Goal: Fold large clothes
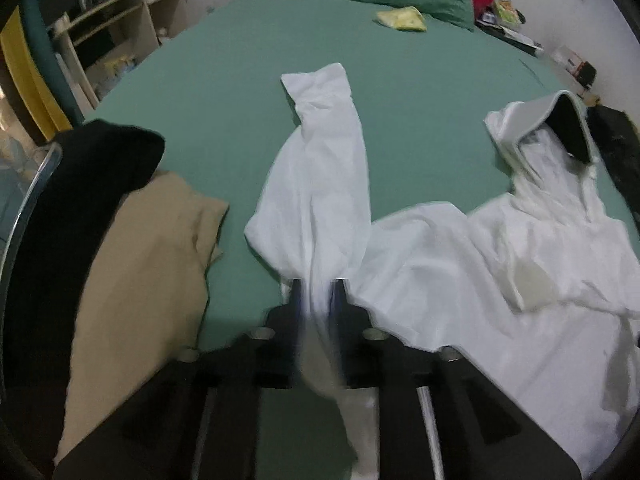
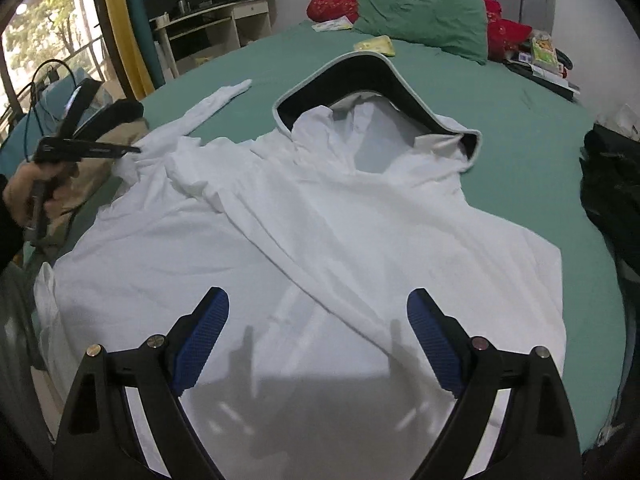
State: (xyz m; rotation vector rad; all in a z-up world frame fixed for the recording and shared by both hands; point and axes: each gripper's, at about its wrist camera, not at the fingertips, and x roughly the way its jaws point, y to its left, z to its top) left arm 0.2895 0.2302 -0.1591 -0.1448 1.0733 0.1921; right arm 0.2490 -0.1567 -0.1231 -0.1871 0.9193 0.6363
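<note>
A white hooded garment (image 2: 360, 220) lies spread on the green bed sheet (image 2: 520, 128), its dark-lined hood (image 2: 376, 88) toward the pillows. One sleeve (image 1: 320, 168) stretches away over the sheet. My left gripper (image 1: 318, 290) is shut on that sleeve near the shoulder, with bunched white cloth between its fingers. From the right wrist view it shows at the left (image 2: 132, 149), held by a hand (image 2: 24, 192). The other sleeve (image 2: 280, 240) is folded diagonally across the body. My right gripper (image 2: 318, 312) hangs open above the garment's lower body, with nothing between its blue pads (image 2: 204, 336).
A tan garment (image 1: 148, 272) with a black one (image 1: 80, 184) on it lies left of the sleeve. Green (image 2: 424, 20) and red (image 2: 332, 0) pillows and a small yellow item (image 2: 376, 45) are at the head. A black bag (image 2: 612, 184) sits at the right edge. Shelves (image 2: 208, 24) stand beyond the bed.
</note>
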